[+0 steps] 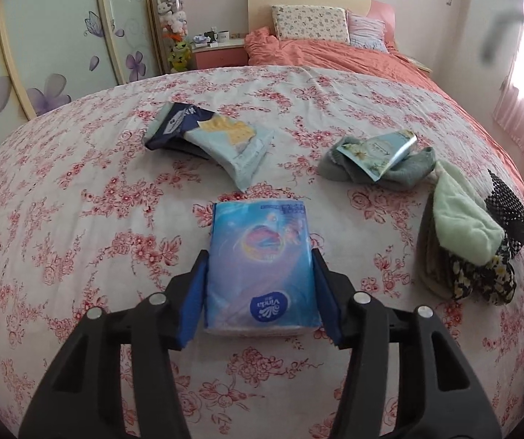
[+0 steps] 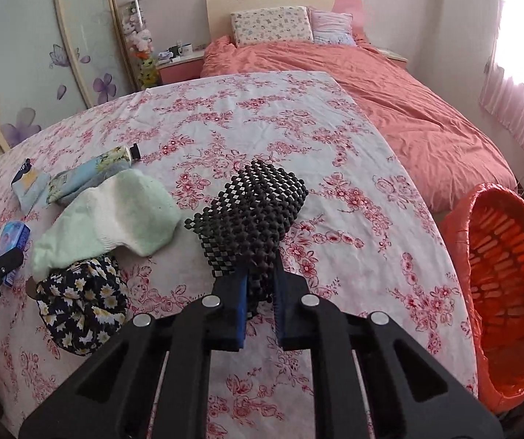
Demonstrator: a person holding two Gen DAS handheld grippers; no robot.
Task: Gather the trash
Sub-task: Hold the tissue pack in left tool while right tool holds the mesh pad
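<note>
With my right gripper (image 2: 260, 285) clamped on the black mesh mat (image 2: 251, 216), I should carry it over the orange bin (image 2: 459, 241) before releasing, while my left gripper (image 1: 260, 281) brackets the tissue pack (image 1: 260, 259), contact uncertain.

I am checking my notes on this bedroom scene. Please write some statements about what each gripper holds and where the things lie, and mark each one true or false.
1. The left gripper has its fingers on both sides of the blue tissue pack. True.
2. The right gripper is open and holds nothing. False: it is shut on the black mesh mat.
3. The orange basket stands at the right of the bed. True.
4. The hand cream tube lies inside the orange basket. False: it lies on the floral sheet, on a grey sock.
5. The light green sock lies partly over the black flower-print cloth. True.
</note>
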